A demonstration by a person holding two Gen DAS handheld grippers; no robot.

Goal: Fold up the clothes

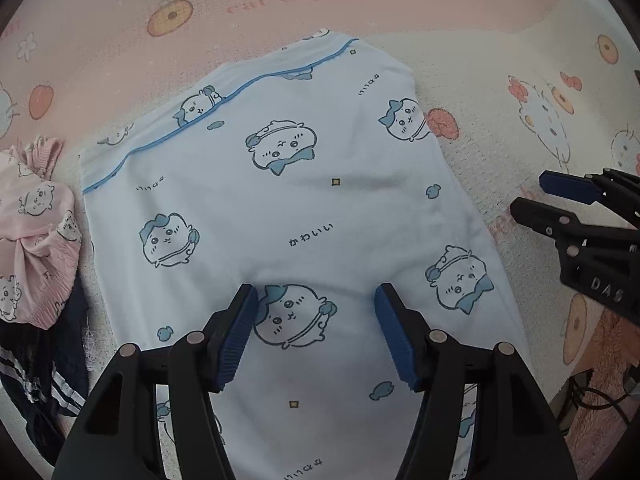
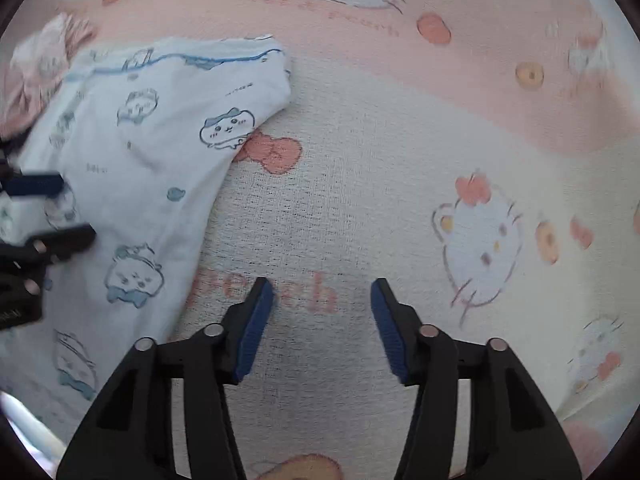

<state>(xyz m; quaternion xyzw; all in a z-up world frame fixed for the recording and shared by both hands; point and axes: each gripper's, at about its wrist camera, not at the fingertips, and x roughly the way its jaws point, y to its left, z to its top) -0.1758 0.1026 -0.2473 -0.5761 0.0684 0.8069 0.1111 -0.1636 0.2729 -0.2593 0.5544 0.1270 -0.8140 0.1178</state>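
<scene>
A light blue garment printed with cartoon animals and edged with darker blue piping lies spread flat on the bed cover. My left gripper points down over its near part, open, with only flat cloth showing between its blue pads. In the right wrist view the same garment fills the left side. My right gripper hangs open over the bare bed cover to the garment's right, nothing between its fingers. The right gripper also shows at the right edge of the left wrist view, beside the garment's right border.
The pink and cream cartoon-cat bed cover lies under everything. A crumpled pink printed garment and a dark garment with white stripes sit at the blue garment's left. Cables show at the lower right past the cover's edge.
</scene>
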